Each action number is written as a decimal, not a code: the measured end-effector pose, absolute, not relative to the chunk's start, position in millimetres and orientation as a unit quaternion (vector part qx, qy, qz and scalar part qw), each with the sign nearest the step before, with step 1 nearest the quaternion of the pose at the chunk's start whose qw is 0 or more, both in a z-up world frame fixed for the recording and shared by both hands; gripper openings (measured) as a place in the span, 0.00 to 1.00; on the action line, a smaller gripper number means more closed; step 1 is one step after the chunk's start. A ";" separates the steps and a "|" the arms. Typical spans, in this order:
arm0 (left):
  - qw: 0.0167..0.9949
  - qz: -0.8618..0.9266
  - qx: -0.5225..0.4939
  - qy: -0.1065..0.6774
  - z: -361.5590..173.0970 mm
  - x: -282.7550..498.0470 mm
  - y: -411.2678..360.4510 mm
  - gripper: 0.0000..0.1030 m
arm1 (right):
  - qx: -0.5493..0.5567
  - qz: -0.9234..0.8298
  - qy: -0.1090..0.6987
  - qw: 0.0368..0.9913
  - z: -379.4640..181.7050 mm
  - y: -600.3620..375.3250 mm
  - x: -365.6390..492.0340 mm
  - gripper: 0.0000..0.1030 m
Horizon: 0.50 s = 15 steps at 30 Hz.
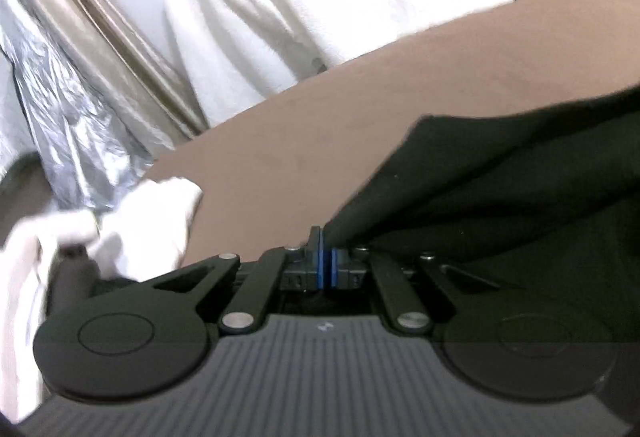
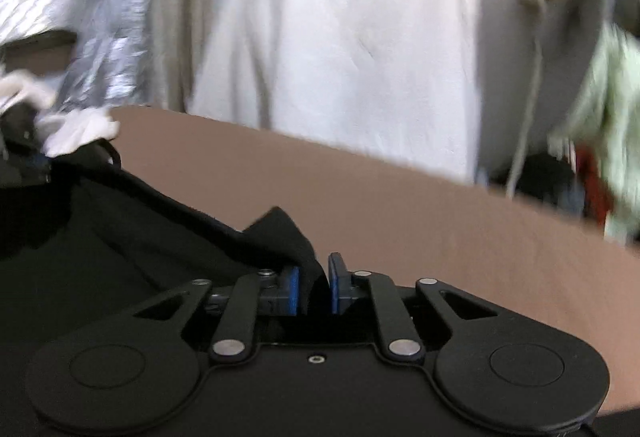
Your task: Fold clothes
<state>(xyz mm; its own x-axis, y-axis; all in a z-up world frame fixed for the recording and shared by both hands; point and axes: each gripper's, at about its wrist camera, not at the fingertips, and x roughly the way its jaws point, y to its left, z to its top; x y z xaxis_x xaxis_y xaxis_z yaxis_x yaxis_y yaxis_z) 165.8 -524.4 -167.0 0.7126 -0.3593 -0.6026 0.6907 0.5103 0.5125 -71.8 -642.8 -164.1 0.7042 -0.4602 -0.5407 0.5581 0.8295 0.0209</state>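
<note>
A black garment [image 1: 500, 189] lies on a brown table [image 1: 360, 109]. In the left wrist view my left gripper [image 1: 327, 265] is shut, and a corner of the black cloth is pinched between its blue pads [image 1: 319, 269]. The cloth stretches away to the right from there. In the right wrist view my right gripper [image 2: 314, 287] is shut on a bunched fold of the same black garment [image 2: 160, 237], which spreads to the left. The blue pads [image 2: 293, 291] press the fold from both sides.
A white cloth [image 1: 152, 221] lies crumpled at the table's left edge. White draped sheets [image 2: 340, 37] and silver foil [image 1: 60, 97] hang beyond the table [image 2: 400, 205]. A pale green cloth [image 2: 612, 125] hangs at the right, with dark and red items below it.
</note>
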 end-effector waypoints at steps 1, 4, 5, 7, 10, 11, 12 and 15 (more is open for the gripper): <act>0.843 -0.306 0.386 0.217 -169.4 170.9 -532.6 0.06 | 0.114 -0.281 0.272 0.913 -164.8 -646.3 -73.2 0.15; 0.850 -0.291 0.386 0.210 -174.1 185.2 -552.5 0.12 | 0.144 -0.325 0.284 0.890 -159.0 -651.3 -82.4 0.40; 0.853 -0.287 0.382 0.211 -173.4 188.3 -555.6 0.12 | 0.131 -0.329 0.287 0.890 -155.8 -645.3 -86.7 0.43; 0.856 -0.289 0.364 0.227 -169.4 194.8 -560.0 0.12 | 0.081 -0.312 0.302 0.897 -151.0 -628.7 -93.8 0.43; 0.855 -0.302 0.344 0.244 -165.9 201.1 -558.6 0.12 | -0.017 -0.234 0.346 0.908 -149.0 -604.2 -99.0 0.41; 0.854 -0.303 0.346 0.242 -167.2 202.3 -557.3 0.12 | -0.025 -0.231 0.358 0.904 -150.6 -601.7 -97.8 0.42; 0.851 -0.308 0.349 0.242 -169.9 204.2 -555.5 0.13 | -0.018 -0.241 0.365 0.899 -153.3 -602.0 -95.6 0.43; 0.844 -0.323 0.351 0.244 -176.0 208.0 -547.9 0.21 | 0.024 -0.253 0.366 0.895 -162.6 -613.9 -80.7 0.74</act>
